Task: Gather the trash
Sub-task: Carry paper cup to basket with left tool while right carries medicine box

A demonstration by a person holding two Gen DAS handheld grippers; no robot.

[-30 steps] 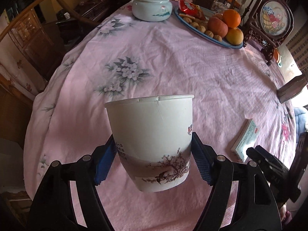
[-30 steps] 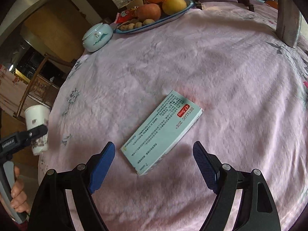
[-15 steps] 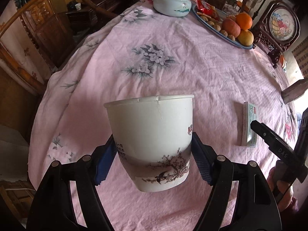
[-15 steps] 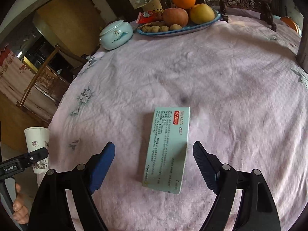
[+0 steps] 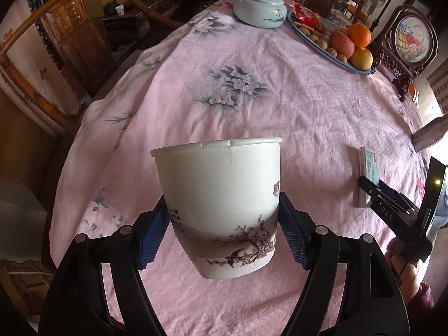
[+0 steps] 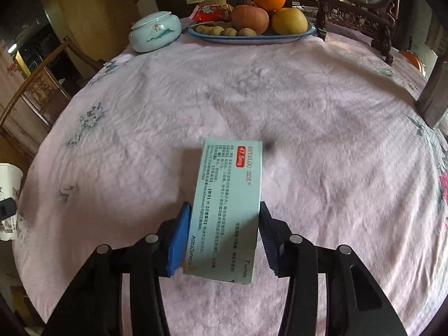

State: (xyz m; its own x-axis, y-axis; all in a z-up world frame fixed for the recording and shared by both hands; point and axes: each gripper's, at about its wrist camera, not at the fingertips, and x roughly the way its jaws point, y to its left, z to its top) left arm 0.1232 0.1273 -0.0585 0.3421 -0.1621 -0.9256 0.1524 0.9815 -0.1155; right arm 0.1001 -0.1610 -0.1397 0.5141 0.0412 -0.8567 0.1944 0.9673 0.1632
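While the box (image 6: pixel 229 210) lies flat on the pink cloth (image 6: pixel 308 112), its long axis runs straight away from the right gripper (image 6: pixel 224 232), the near end sitting between the two blue pads. The jaws stand closed to the width of the box, one pad against each long side; it appears clamped, though whether it has left the cloth cannot be told. In the left wrist view the same box (image 5: pixel 368 176) shows at the right edge of the table with the right gripper (image 5: pixel 376 193) over its near end, well apart from the other hand. The left gripper (image 5: pixel 222 232) is shut on the lower wall of a paper cup (image 5: pixel 221 204), held upright and slightly tilted, clear above the cloth near the table's edge. The right hand is plainly the nearer one to the box; the likely next move is a straight lift. Farther back stand a lidded bowl (image 6: pixel 155 30) and a fruit plate (image 6: pixel 252 37), with a wooden chair (image 5: pixel 42 64) off to the left.
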